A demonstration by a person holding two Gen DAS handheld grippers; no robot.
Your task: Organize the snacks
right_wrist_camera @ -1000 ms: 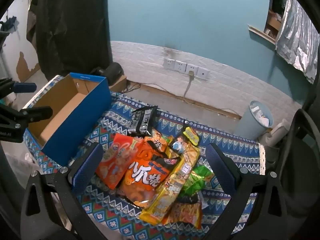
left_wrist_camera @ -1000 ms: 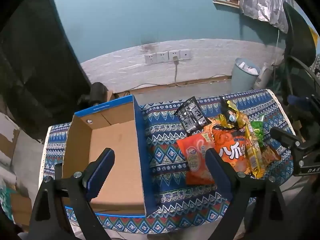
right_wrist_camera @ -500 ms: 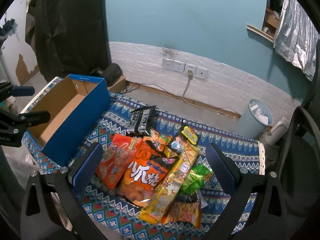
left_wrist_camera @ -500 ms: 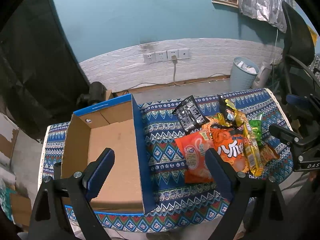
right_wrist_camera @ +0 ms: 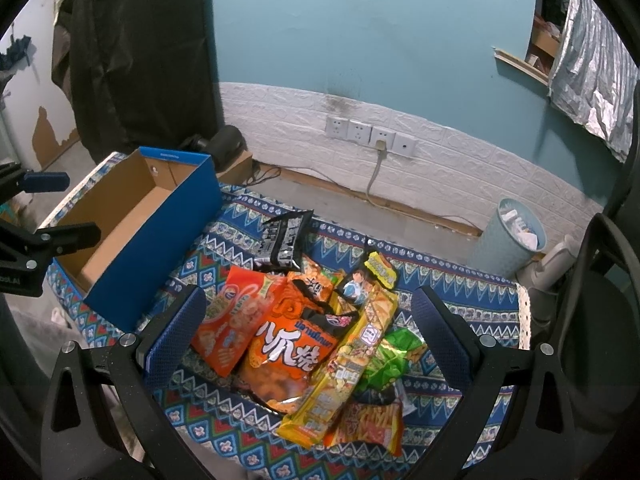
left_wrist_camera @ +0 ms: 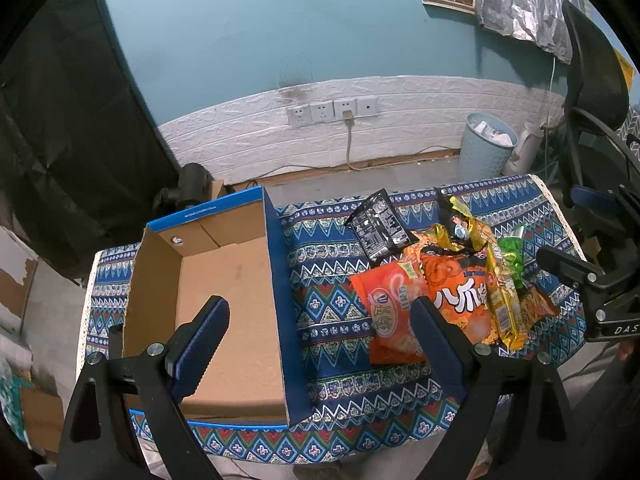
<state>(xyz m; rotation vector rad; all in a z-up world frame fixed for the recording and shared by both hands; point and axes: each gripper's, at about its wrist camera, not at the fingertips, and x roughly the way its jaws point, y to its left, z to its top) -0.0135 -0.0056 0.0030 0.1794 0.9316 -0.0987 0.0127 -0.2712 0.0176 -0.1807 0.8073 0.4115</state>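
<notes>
A heap of snack bags lies on the patterned cloth: a red-orange bag [left_wrist_camera: 390, 312] [right_wrist_camera: 236, 320], an orange bag with white characters [left_wrist_camera: 460, 296] [right_wrist_camera: 292, 344], a long yellow bag [left_wrist_camera: 496, 280] [right_wrist_camera: 348, 352], a green bag [right_wrist_camera: 394, 354], a black bag [left_wrist_camera: 378, 230] [right_wrist_camera: 284, 236]. An open blue cardboard box [left_wrist_camera: 224, 296] [right_wrist_camera: 132, 216] with nothing in it stands to their left. My left gripper [left_wrist_camera: 320, 324] hovers open over the box's right wall. Above the snack heap my right gripper [right_wrist_camera: 308, 320] hangs open and holds nothing.
The cloth-covered table [left_wrist_camera: 332, 364] ends just behind the box and snacks. Beyond it are a white brick wall strip with sockets [left_wrist_camera: 332, 112], a pale blue bin [left_wrist_camera: 486, 148] and a black office chair [left_wrist_camera: 592, 92] at the right.
Both grippers have drifted slightly; the scene shifts a little in each view. Nothing was picked up or moved on the table.
</notes>
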